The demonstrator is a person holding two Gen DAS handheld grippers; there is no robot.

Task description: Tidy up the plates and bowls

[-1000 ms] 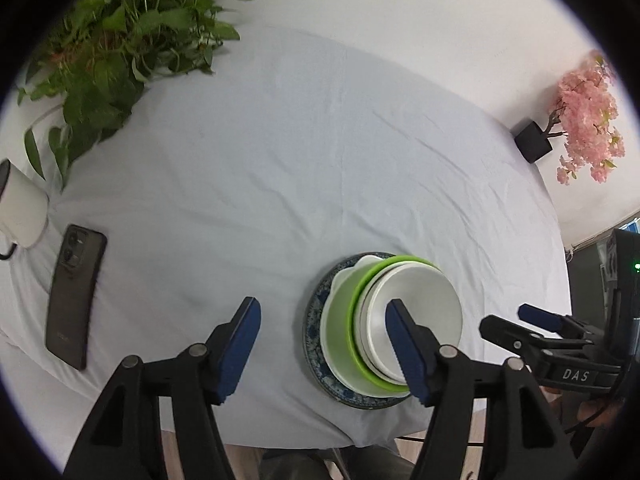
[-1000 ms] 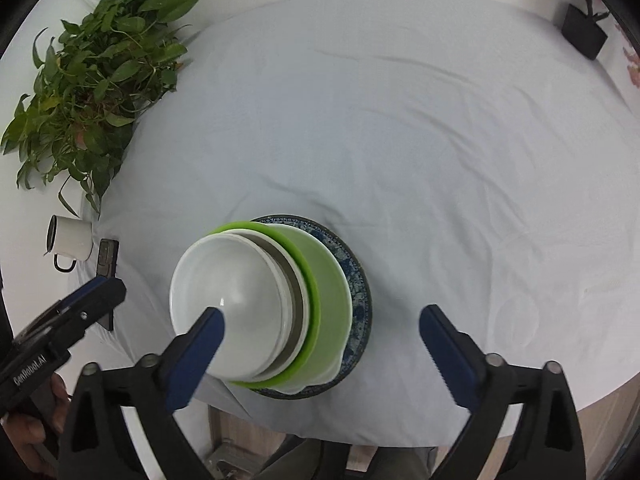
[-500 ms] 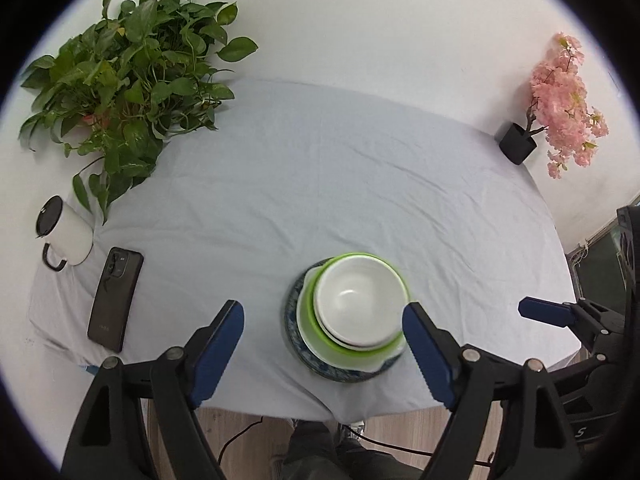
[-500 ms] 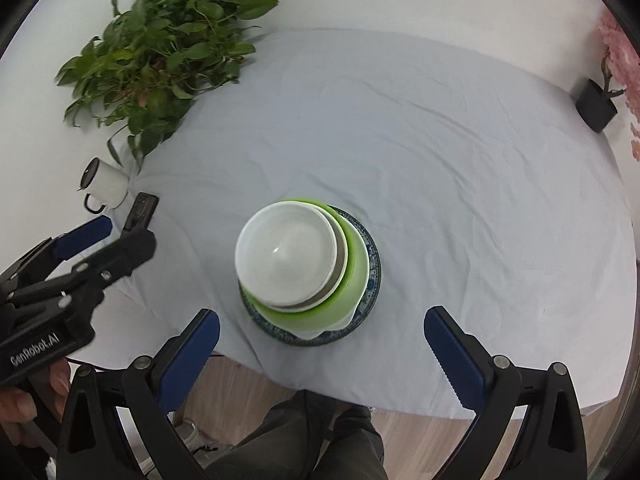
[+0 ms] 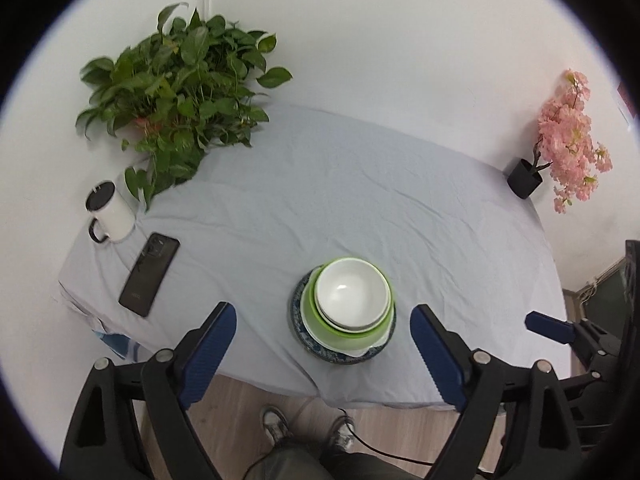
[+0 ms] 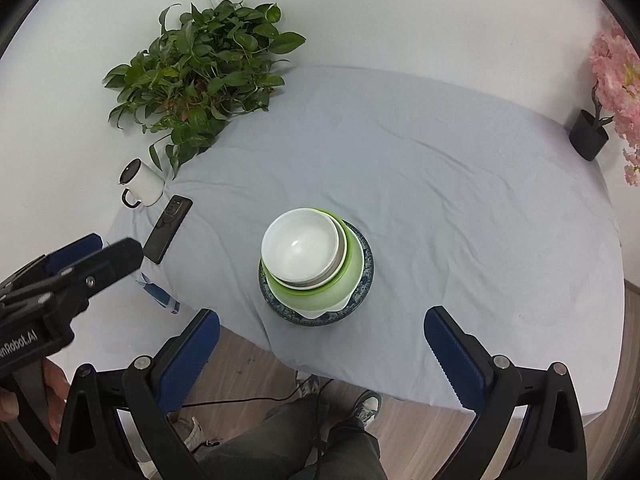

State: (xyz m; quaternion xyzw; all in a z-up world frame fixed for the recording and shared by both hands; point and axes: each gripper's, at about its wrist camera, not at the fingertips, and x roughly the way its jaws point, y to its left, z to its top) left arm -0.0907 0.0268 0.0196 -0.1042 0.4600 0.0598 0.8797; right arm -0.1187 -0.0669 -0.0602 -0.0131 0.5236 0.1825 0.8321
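Dishware stack: white bowl (image 5: 352,294) nested in green bowl (image 5: 346,330) on blue patterned plate (image 5: 316,346), ahead of and below my left claw (image 5: 324,344), whose empty jaws have just been opening wide; my right claw (image 6: 322,344) likewise spread, empty.

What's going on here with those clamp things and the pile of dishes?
A person stands at a cloth-covered table with a hand-held gripper in each hand. The dishes already sit in one stack: a white bowl on top, nested in a green bowl, on a blue patterned plate. The left hand-held gripper, whose jaws have just been opening, and the right hand-held gripper are both open, empty and well above the stack. A mug and phone lie aside.
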